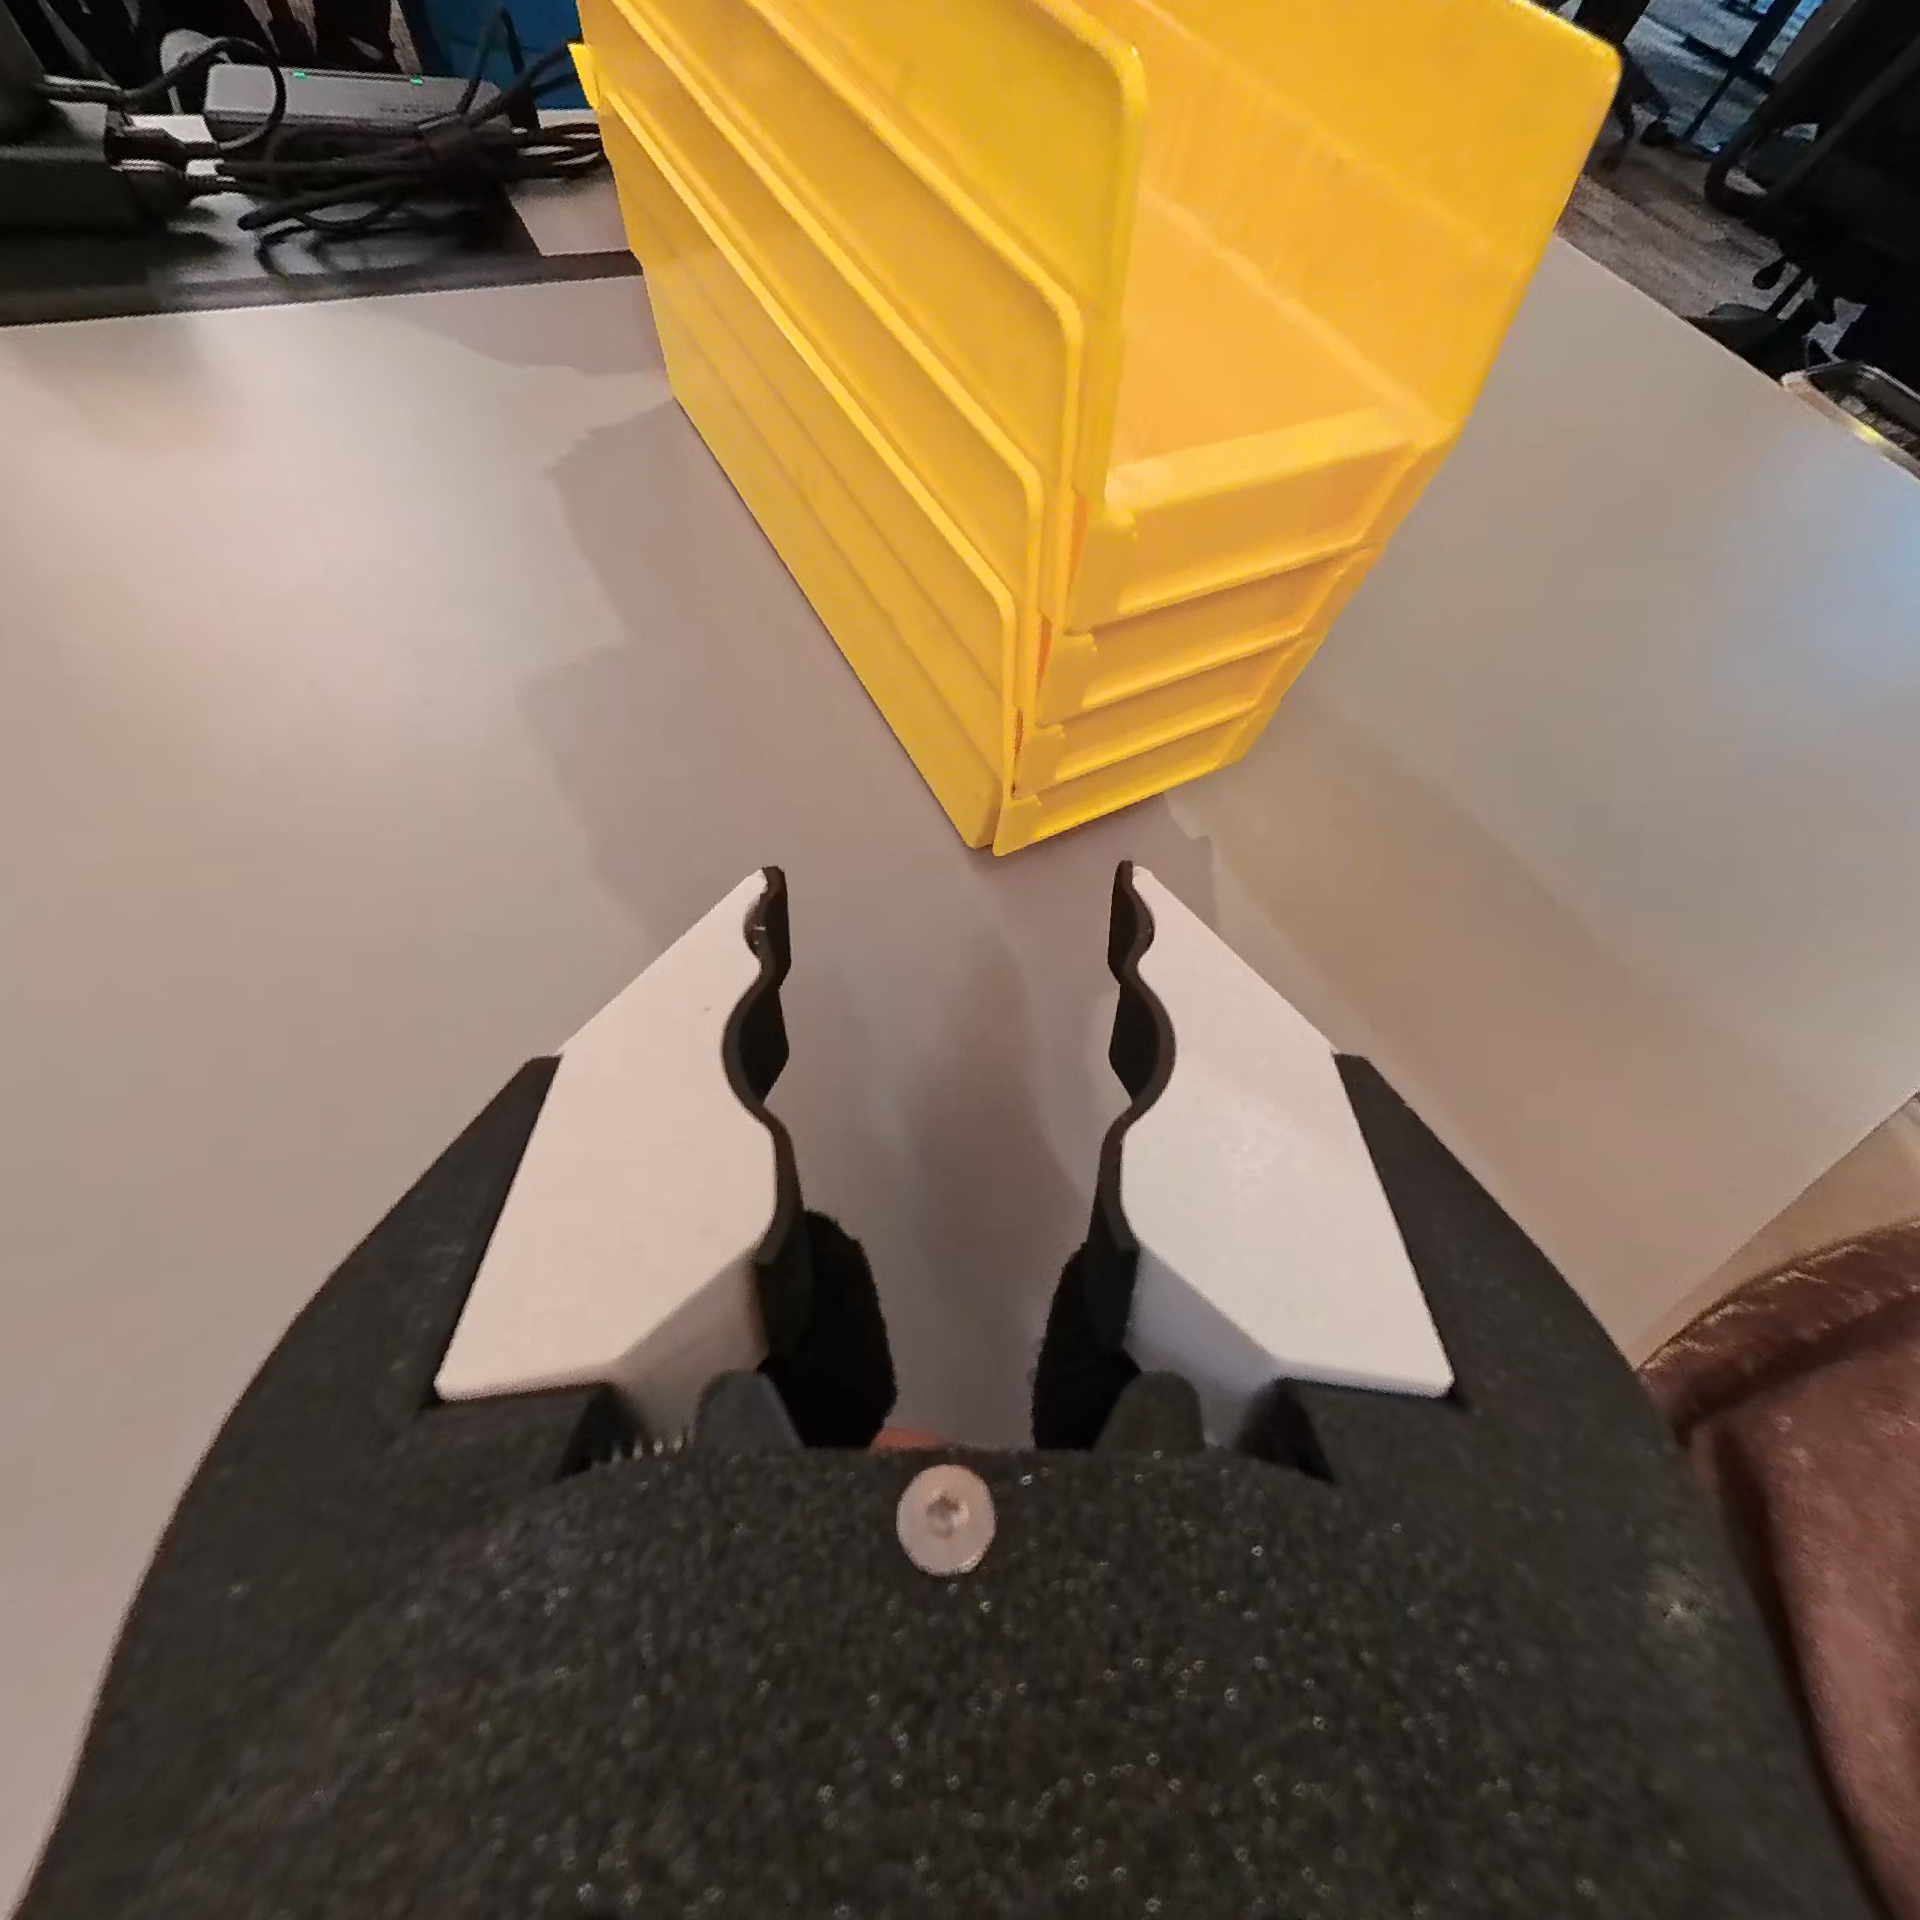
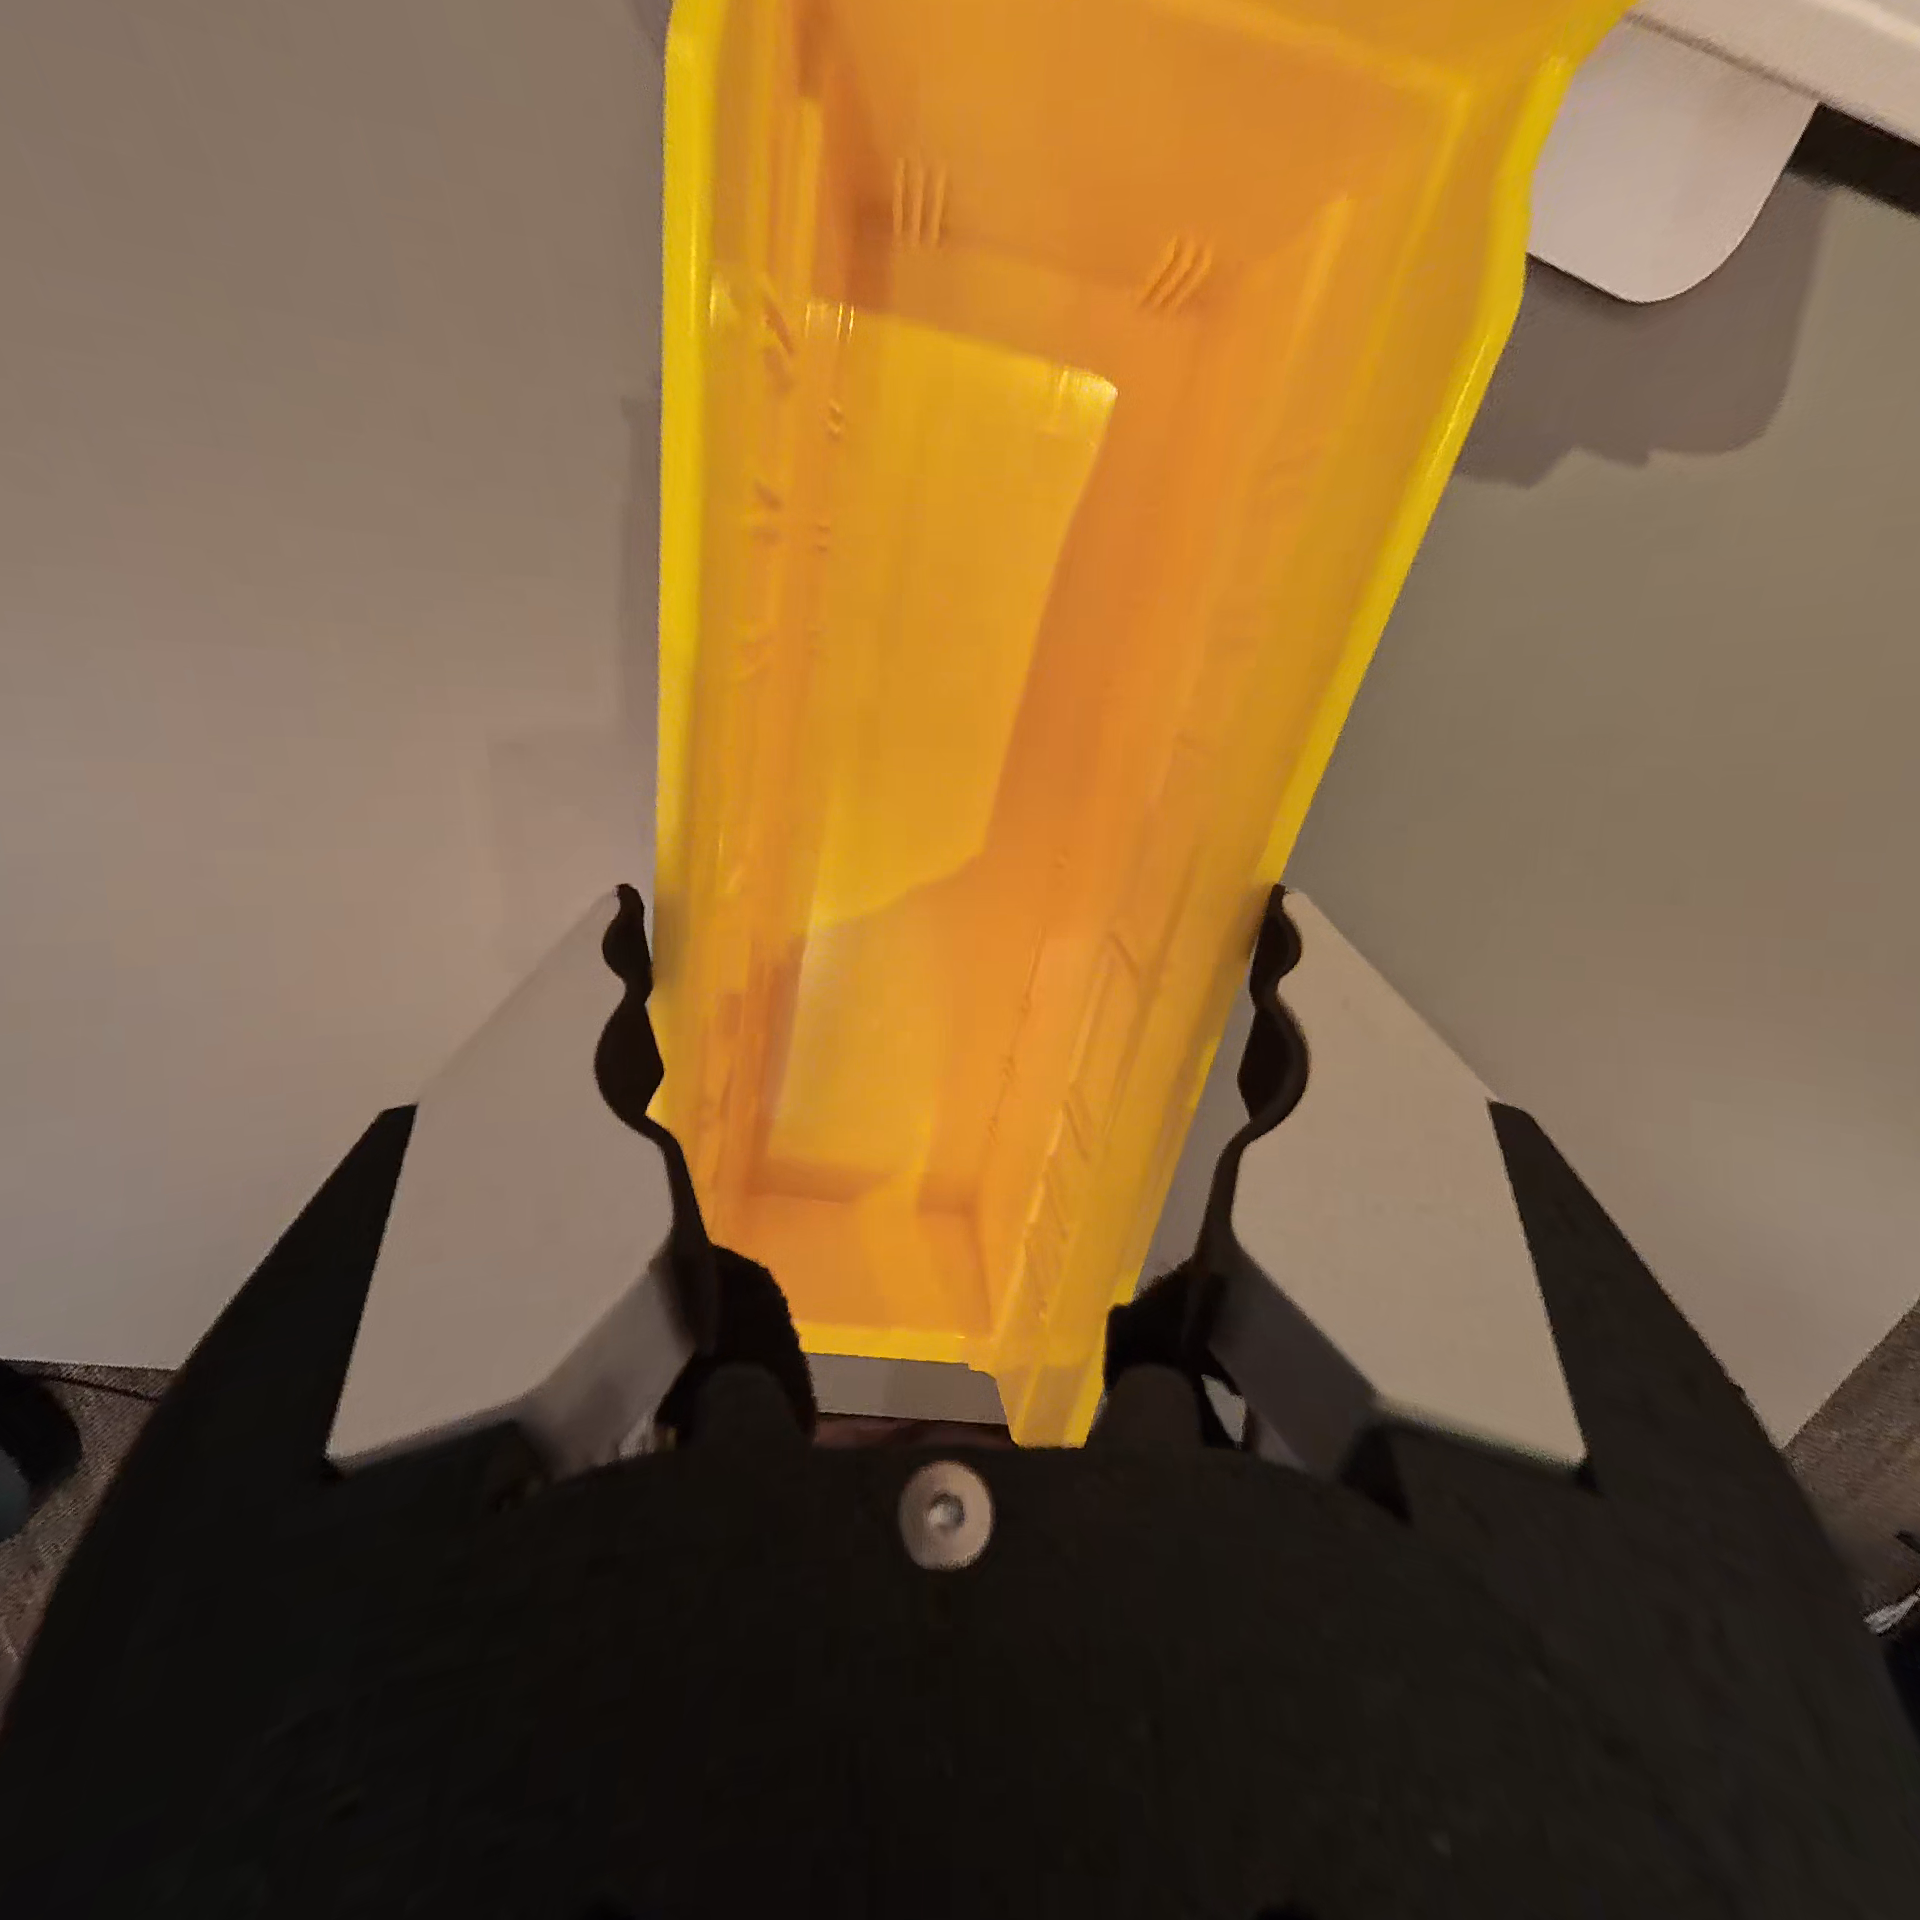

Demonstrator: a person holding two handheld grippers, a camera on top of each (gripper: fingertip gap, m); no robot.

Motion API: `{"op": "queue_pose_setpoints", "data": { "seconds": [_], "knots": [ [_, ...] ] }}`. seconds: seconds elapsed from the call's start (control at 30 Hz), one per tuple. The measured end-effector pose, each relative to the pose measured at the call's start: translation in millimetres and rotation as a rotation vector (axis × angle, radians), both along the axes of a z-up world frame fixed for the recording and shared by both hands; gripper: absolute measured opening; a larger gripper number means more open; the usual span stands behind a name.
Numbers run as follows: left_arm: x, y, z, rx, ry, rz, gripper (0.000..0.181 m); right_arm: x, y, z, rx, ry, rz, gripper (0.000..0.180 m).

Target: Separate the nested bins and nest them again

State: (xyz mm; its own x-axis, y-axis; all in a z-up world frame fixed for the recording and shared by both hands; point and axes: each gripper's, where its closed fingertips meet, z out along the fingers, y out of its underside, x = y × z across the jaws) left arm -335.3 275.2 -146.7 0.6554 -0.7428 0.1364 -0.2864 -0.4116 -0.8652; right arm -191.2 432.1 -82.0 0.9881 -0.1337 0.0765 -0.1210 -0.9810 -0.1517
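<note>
The right gripper (image 2: 951,914), fingers spread wide around one yellow bin (image 2: 1039,623) above the desk (image 2: 312,520), faces four nested bins (image 1: 1039,468) (left gripper (image 1: 948,883) half-open, empty nearby), so separation or re-nesting looks underway.

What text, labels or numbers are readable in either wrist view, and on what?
None readable.
Yellow bin between the right gripper's fingers: raised moulded marks on its underside, too blurred to read.
Stack of yellow bins on the table: no label or print showing.
Grey device behind the cables: only small green lights, no legible text.
</note>
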Motion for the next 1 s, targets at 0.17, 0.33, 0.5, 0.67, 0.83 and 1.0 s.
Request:
{"op": "queue_pose_setpoints", "data": {
  "seconds": [0.17,0.33,0.5,0.67,0.83,1.0],
  "knots": [
    [0,0,-1,-0.007,0.001,-0.001,0.060,0,-1,2,-0.012,0.020,0.016,0.104],
    [0,-1,-3,-0.010,0.009,-0.006,0.060,-2,-5,6,-0.049,0.016,0.041,0.096],
    [1,-1,-6,-0.016,0.018,-0.007,0.060,-2,-8,18,-0.047,0.002,0.039,0.094],
    [0,-2,-5,-0.015,0.019,-0.007,0.060,4,-14,33,-0.058,0.002,0.037,0.094],
    [-2,0,-7,-0.012,0.025,-0.006,0.060,9,-24,50,-0.040,-0.003,0.035,0.093],
    [-11,9,-9,-0.063,-0.014,0.036,0.059,7,-39,62,0.025,-0.026,0.010,0.095]
  ]
}}
